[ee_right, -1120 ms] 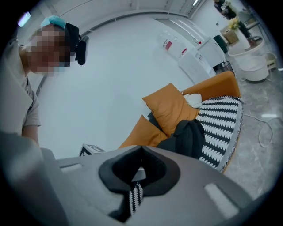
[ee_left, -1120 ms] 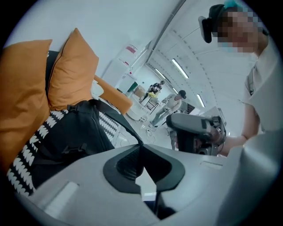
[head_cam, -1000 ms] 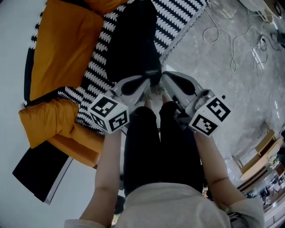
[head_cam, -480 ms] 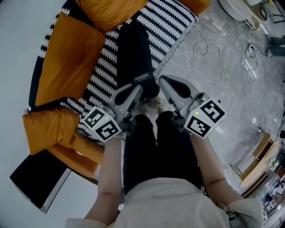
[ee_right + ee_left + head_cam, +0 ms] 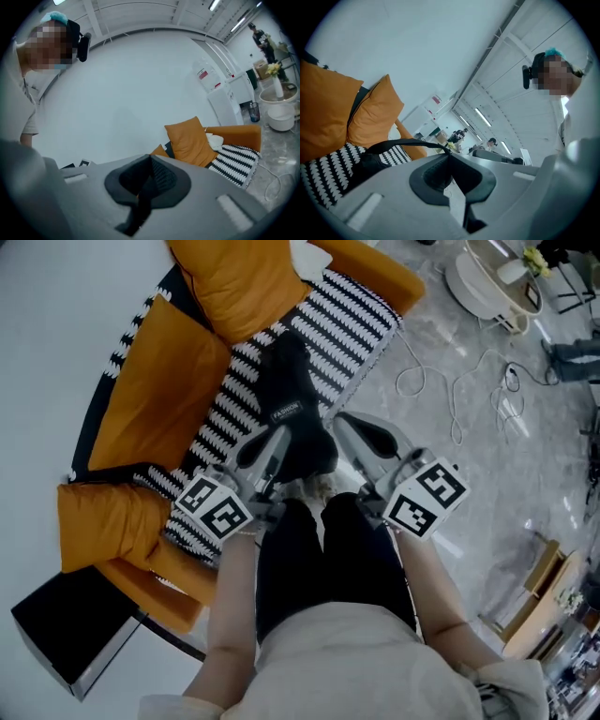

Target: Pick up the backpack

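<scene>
If anything goes wrong here, it'll be grip-related imo. Going L to R: the cushion (image 5: 159, 399) sits close on that side, so a swinging load could catch it. The left gripper (image 5: 449, 153) is pinched shut on a thin strap (image 5: 405, 144), right at the tips and not deep in the pads, so a jerk could let it slide out. The backpack (image 5: 292, 413) hangs between the two grippers over the striped throw (image 5: 352, 324), prob just clear of the seat, can't say for sure. The right gripper (image 5: 151, 158) is clamped on strap too, v little of it showing. If one side lets go, all the weight lands on the other and the thing swings or drops. The cables (image 5: 469, 381) on the floor further right are a trip risk if the person steps that way.
</scene>
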`<state>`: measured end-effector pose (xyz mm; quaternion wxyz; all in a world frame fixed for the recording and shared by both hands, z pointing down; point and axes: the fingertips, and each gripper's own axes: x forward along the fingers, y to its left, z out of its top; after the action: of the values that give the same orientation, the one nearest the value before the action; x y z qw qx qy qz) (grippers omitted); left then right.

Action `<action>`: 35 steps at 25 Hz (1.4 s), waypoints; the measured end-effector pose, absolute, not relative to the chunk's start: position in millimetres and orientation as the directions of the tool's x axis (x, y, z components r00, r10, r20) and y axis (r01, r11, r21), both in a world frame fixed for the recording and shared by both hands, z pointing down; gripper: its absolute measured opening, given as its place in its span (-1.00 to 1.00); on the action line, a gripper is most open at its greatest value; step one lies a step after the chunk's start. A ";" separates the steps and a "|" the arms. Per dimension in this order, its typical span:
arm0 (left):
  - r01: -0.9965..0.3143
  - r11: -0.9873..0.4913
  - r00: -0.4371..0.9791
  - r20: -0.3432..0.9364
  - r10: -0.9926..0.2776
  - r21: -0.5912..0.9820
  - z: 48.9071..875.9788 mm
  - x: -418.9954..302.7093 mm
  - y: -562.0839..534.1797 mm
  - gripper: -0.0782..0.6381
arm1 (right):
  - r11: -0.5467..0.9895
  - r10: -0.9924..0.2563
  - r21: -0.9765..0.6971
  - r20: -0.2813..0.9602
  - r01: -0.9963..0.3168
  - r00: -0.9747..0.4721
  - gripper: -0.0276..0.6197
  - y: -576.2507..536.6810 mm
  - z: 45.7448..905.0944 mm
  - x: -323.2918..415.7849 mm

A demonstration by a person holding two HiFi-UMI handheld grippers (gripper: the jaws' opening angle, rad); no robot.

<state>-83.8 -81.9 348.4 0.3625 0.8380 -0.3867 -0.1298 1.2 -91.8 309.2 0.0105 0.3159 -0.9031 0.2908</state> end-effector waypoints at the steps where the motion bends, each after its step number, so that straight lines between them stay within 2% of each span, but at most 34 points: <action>1: -0.553 -0.429 0.651 0.049 -0.757 0.714 342.5 -87.1 -84.3 -0.74 | 0.640 -0.560 -0.513 0.199 -0.572 -0.804 -0.91 -90.9 304.2 -0.2; 5: -0.559 -0.430 0.624 0.019 -0.781 0.709 319.3 -87.9 -89.4 -0.74 | 0.667 -0.549 -0.492 0.183 -0.559 -0.816 -0.91 -85.3 284.7 -3.9; 19: -0.549 -0.536 0.673 -0.041 -0.739 0.641 238.6 -74.2 -83.4 -0.75 | 0.744 -0.539 -0.413 0.092 -0.525 -0.837 -0.91 -88.0 209.7 -20.8; 35: -0.556 -0.643 0.648 -0.210 -0.732 0.526 124.6 -89.6 -77.8 -0.75 | 0.809 -0.526 -0.309 0.000 -0.501 -0.850 -0.91 -79.1 136.4 -27.5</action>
<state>-89.6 -77.8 124.6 0.2127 0.8824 -0.3650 -0.2071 -27.5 -79.1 136.4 -0.0428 0.2702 -0.9500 0.1504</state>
